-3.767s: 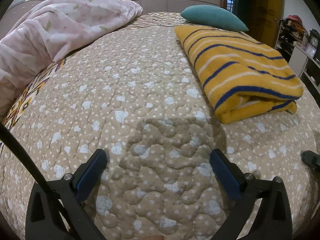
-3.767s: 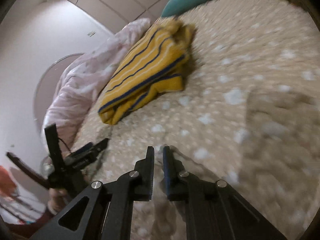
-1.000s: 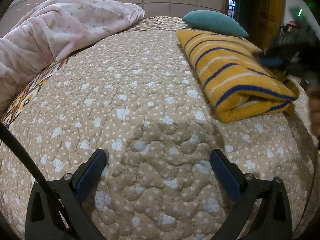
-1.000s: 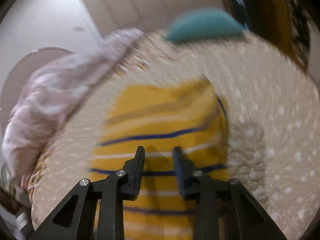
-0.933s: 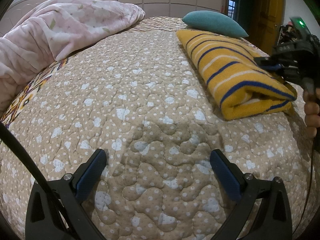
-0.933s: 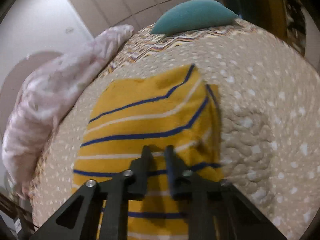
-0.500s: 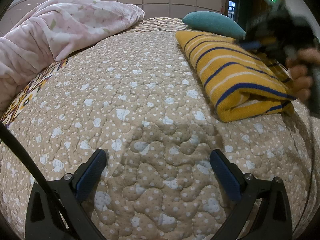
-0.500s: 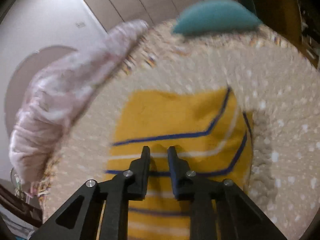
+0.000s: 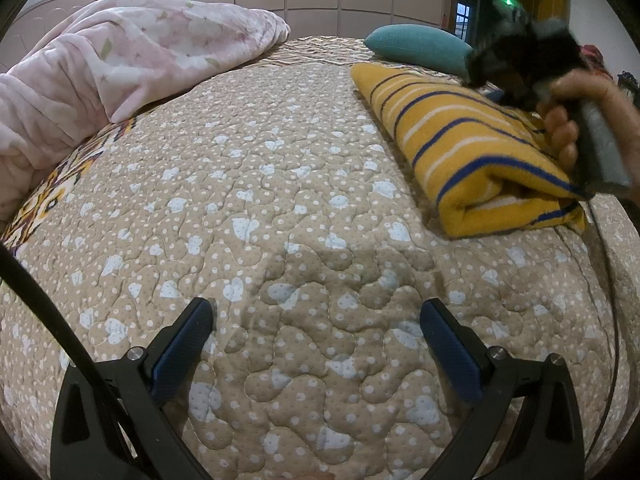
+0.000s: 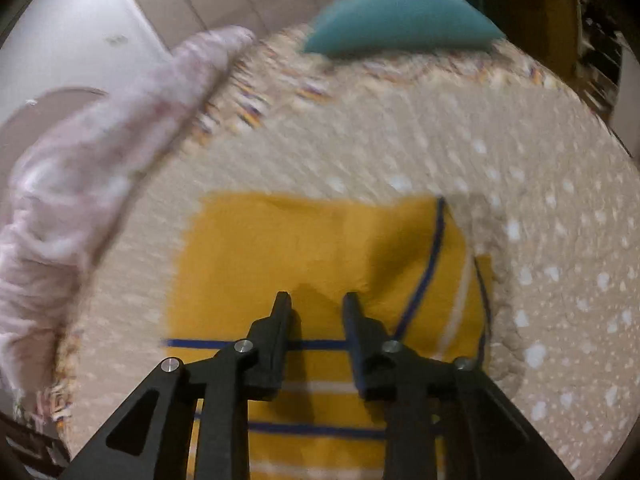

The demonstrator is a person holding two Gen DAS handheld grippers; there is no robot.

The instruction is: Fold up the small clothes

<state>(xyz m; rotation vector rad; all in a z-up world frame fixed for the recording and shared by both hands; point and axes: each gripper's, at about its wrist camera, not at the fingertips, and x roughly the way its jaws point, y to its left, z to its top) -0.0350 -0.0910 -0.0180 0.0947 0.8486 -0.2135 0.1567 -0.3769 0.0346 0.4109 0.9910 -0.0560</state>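
A folded yellow garment with blue and white stripes [image 9: 472, 148] lies on the right side of the bed. In the right wrist view it [image 10: 320, 248] fills the middle. My right gripper [image 10: 316, 300] hovers over it with its jaws a little apart and nothing between them; it also shows, blurred, in the left wrist view [image 9: 520, 60], held by a hand above the garment. My left gripper [image 9: 316, 320] is wide open and empty, low over the bedspread, well short of the garment.
The bed has a beige quilted bedspread [image 9: 260, 200] with white spots. A pink floral duvet [image 9: 120, 56] is heaped on the left. A teal pillow [image 9: 416, 48] lies at the far end, behind the garment. A dark doorway and furniture stand at the right.
My right gripper has moved forward along the garment towards the teal pillow and its jaws have opened wider. The left gripper has not moved.
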